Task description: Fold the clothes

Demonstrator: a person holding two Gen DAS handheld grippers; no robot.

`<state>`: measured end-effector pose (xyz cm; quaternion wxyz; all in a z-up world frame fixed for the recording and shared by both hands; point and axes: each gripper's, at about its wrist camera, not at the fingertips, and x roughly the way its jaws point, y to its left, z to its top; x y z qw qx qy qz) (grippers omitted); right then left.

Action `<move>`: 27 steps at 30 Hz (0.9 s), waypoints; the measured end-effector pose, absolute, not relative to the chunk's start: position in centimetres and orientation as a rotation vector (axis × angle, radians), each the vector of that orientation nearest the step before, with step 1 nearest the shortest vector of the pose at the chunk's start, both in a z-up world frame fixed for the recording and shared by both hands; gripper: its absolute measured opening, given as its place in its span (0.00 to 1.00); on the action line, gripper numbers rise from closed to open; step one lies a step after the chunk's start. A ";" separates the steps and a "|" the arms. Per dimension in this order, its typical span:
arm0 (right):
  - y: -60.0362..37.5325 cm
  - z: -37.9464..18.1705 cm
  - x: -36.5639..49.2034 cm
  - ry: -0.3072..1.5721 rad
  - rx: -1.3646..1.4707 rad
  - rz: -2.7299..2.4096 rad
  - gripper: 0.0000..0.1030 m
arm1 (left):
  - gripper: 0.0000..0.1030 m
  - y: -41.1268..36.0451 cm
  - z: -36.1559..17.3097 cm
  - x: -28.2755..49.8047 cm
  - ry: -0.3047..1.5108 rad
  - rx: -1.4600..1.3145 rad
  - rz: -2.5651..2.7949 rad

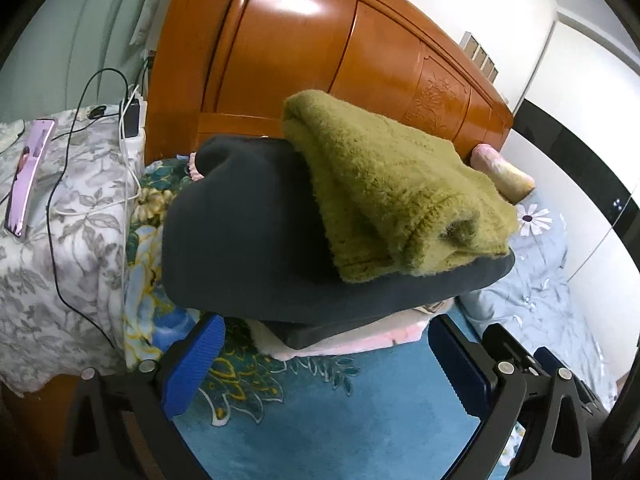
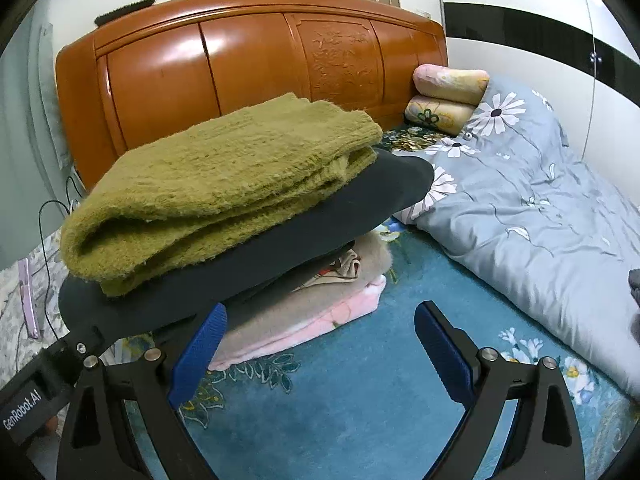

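Note:
A stack of folded clothes sits on the blue floral bed sheet point(image 2: 360, 392). A folded olive-green fuzzy sweater point(image 2: 224, 184) lies on top, over a dark grey garment point(image 2: 280, 248), a beige one and a pink one point(image 2: 304, 328) at the bottom. In the left wrist view the green sweater point(image 1: 392, 188) and the dark garment point(image 1: 240, 240) fill the middle. My left gripper point(image 1: 324, 364) is open, just in front of the stack's lower edge. My right gripper point(image 2: 320, 352) is open and empty beside the stack's near corner.
A wooden headboard point(image 2: 248, 64) stands behind the stack. A grey flowered duvet point(image 2: 520, 208) and two rolled pillows point(image 2: 448, 96) lie on the right. On the left, a cloth-covered bedside stand point(image 1: 60, 240) holds a pink phone point(image 1: 28, 180), a charger and cables point(image 1: 128, 120).

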<state>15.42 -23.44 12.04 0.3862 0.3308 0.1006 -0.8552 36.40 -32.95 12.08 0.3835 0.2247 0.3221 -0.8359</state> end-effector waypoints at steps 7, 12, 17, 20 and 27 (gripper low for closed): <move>-23.8 11.9 15.3 0.266 0.854 -2.169 0.93 | 1.00 -32.7 12.1 36.5 0.776 0.542 -2.163; -24.0 11.7 15.2 0.271 0.863 -2.165 0.93 | 1.00 -32.7 12.1 36.5 0.754 0.545 -2.176; -24.3 11.6 15.2 0.292 0.861 -2.164 0.93 | 1.00 -32.8 11.4 36.5 0.750 0.562 -2.156; -24.5 11.5 15.3 0.313 0.856 -2.160 0.93 | 1.00 -33.1 10.9 36.7 0.756 0.565 -2.140; -25.2 11.1 15.9 0.407 0.824 -2.161 0.93 | 1.00 -33.3 9.9 36.6 0.757 0.584 -2.116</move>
